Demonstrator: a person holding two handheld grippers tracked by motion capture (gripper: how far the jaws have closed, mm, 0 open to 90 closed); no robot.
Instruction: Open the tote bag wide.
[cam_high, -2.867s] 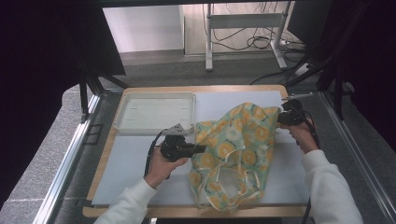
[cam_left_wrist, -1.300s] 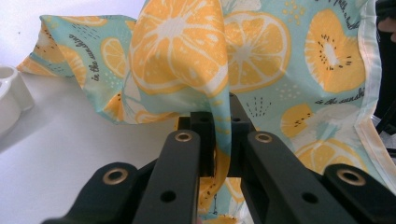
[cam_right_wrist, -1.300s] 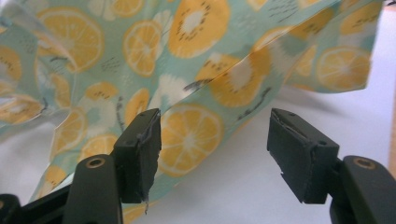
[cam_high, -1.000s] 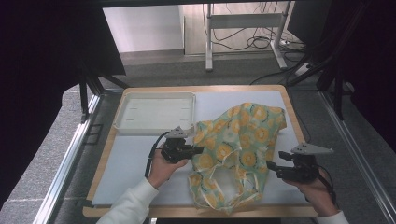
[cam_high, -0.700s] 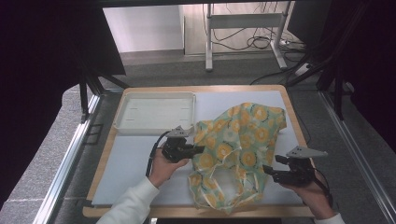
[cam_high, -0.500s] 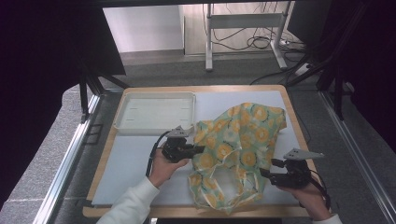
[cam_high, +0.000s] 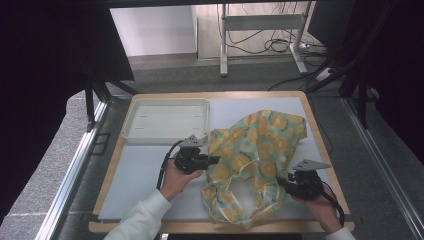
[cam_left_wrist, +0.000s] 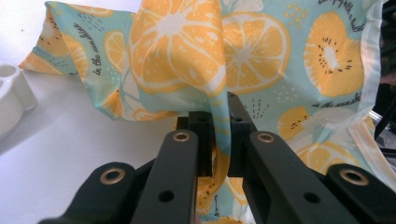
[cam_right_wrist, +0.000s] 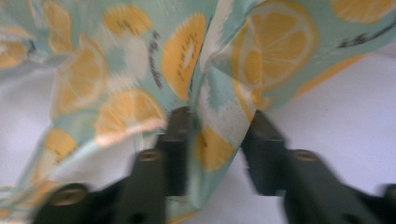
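Observation:
A fruit-print cloth (cam_high: 255, 150), teal with orange slices, lies crumpled on the white mat (cam_high: 140, 170). My left gripper (cam_high: 215, 160) is at the cloth's left edge and is shut on a fold of it. In the left gripper view the cloth (cam_left_wrist: 187, 56) rises from between the closed jaws of that gripper (cam_left_wrist: 219, 135). My right gripper (cam_high: 280, 182) is at the cloth's near right edge. Its jaws have just been closing. In the blurred right gripper view a fold of the cloth (cam_right_wrist: 140, 70) sits between the jaws of that gripper (cam_right_wrist: 217, 140), which still stand apart.
A shallow white tray (cam_high: 165, 101) sits at the far left of the wooden board (cam_high: 320, 145); its corner (cam_left_wrist: 9, 88) shows in the left gripper view. Metal rails run along both sides. A table frame and cables stand beyond the board.
My right gripper left the cloth's far right corner, came to the near right side, then moved left and down onto the cloth's edge with its jaws narrowing. The left gripper stayed put.

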